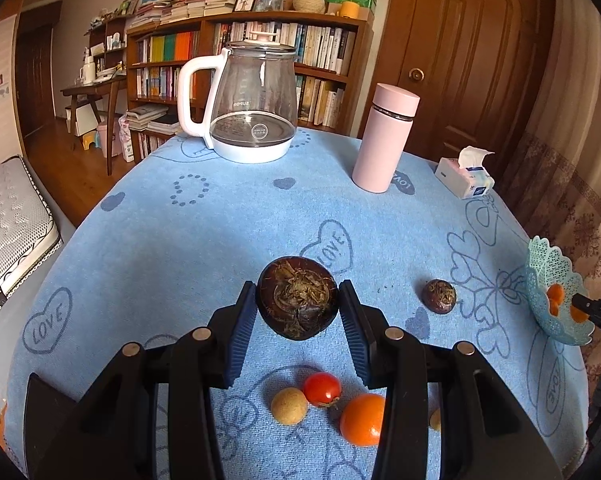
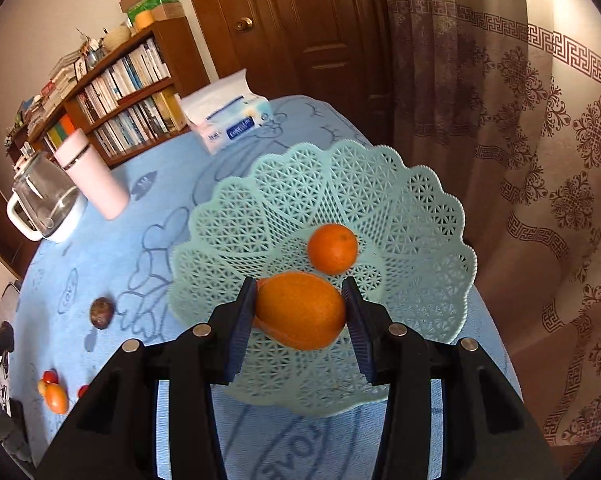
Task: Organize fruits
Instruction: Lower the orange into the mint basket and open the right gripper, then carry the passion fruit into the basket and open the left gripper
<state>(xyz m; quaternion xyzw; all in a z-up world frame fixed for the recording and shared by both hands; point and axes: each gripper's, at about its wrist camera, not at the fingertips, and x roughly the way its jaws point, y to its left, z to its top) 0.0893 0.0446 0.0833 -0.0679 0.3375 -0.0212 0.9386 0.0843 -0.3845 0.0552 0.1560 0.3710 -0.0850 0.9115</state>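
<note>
With the right gripper (image 2: 300,312) clamped on an orange (image 2: 300,310) above the basket (image 2: 400,200), lower before releasing; the left gripper (image 1: 298,308) grips a water chestnut (image 1: 297,303), well left of the basket.

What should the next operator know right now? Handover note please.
Left hand-held gripper: shut on a dark water chestnut, above the cloth.
Right hand-held gripper: shut on an orange, over the mint basket.
Done: one orange lies in the basket.
Left: second chestnut, cherry tomato, tan round fruit, another orange on the blue cloth.
</note>
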